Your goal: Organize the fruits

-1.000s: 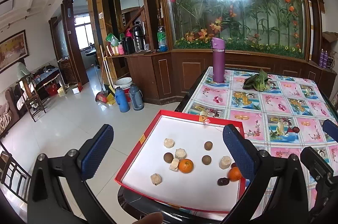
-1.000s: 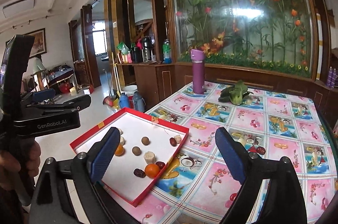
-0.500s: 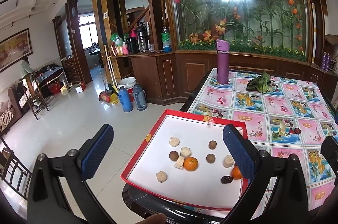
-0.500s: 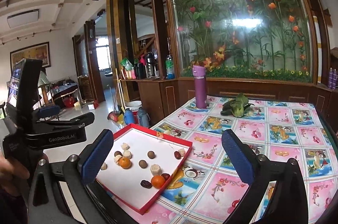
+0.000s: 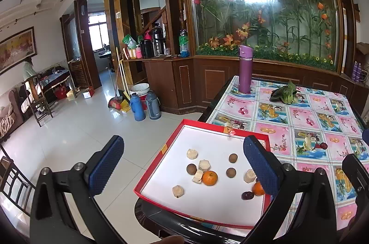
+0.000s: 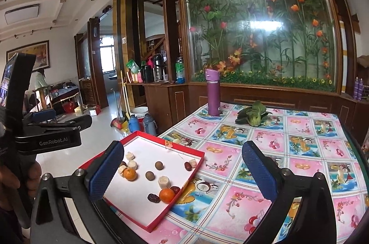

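In the left wrist view, the left tool (image 5: 183,162) is spread wide and empty, low in the frame; its right finger (image 5: 259,166) hides part of one tangerine (image 5: 257,189) at the right rim of the red tray (image 5: 161,149). The second tangerine (image 5: 209,178) sits mid-tray among brown round fruits and pale chunks too small to name. The tray overhangs the tabletop (image 6: 299,151) corner. The right tool (image 6: 182,169), also spread, hovers above open tablecloth right of the tray.
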